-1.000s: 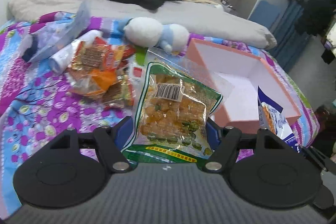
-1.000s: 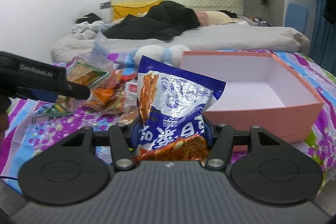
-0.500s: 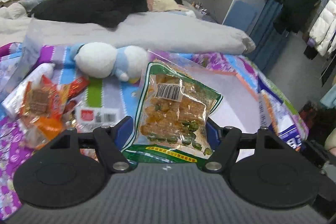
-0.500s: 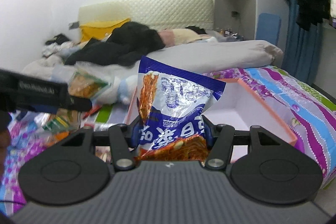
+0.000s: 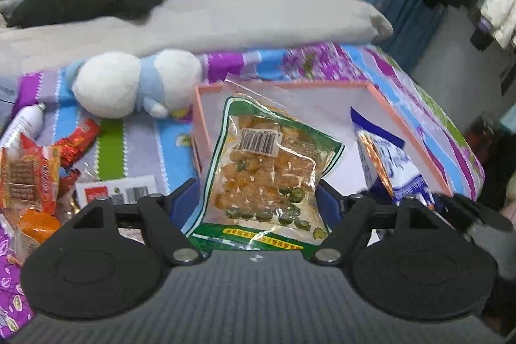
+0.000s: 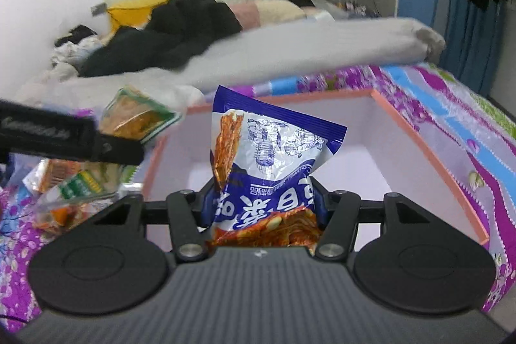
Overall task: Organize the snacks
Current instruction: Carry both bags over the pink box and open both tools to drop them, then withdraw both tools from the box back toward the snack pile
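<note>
Left tongs (image 5: 258,198) easing apart yet gripping green snack bag (image 5: 267,179), right tongs (image 6: 259,202) clamped on blue packet (image 6: 267,173), pink box (image 6: 429,150) just ahead, plush toy (image 5: 129,82) left on bed

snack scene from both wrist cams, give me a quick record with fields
left gripper: jaws have just been opening, green-edged snack bag between them
right gripper: shut on blue snack bag
box: pink box, open, white inside, nothing lying in the part in view
both bags: over the box
bed, left of box: loose snack packets, white and blue plush toy, white bottle
</note>
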The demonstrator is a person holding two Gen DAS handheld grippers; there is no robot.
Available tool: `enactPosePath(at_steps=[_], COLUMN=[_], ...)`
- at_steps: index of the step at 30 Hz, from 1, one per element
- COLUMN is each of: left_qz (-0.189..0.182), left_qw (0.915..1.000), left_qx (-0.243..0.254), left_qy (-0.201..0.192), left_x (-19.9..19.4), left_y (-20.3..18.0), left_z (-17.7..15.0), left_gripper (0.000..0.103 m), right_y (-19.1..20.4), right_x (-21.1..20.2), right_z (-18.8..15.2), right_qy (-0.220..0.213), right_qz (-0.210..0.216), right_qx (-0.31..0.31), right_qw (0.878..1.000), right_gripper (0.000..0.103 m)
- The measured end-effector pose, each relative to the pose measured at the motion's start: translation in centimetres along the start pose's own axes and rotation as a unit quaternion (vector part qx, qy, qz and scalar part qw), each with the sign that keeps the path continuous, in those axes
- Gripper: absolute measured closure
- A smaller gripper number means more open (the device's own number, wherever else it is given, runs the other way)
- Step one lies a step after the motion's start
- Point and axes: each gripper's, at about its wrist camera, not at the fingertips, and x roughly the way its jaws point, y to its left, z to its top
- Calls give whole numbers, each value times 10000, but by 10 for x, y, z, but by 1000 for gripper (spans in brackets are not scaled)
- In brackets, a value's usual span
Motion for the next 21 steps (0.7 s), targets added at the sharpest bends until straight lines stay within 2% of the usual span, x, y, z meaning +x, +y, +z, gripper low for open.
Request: enactPosePath(at_steps=[6, 9, 10, 11, 21], left_qz=[59, 71, 73, 53, -8], left_qw=[9998, 9999, 9999, 9999, 9996], left_qx=[-47, -73, -92, -74, -112], left_qy=[163, 70, 27, 44, -251], left_x=[15, 16, 14, 14, -13], left_y=[3, 3, 3, 3, 7], left_z=[-7, -9, -10, -10, -16], left_gripper=[20, 10, 8, 8, 8], right_y=[-7, -6, -7, -7, -7], right_x=[20, 19, 19, 17, -2], right_z=[-8, -11, -10, -10, -6], right_qy=[440, 482, 469, 422, 152], right_qz=[-174, -232, -237, -223, -125], right_qx=[58, 80, 83, 113, 290], right_qw=[9989, 9985, 9986, 9988, 9994], right_gripper=[43, 38, 30, 27, 27])
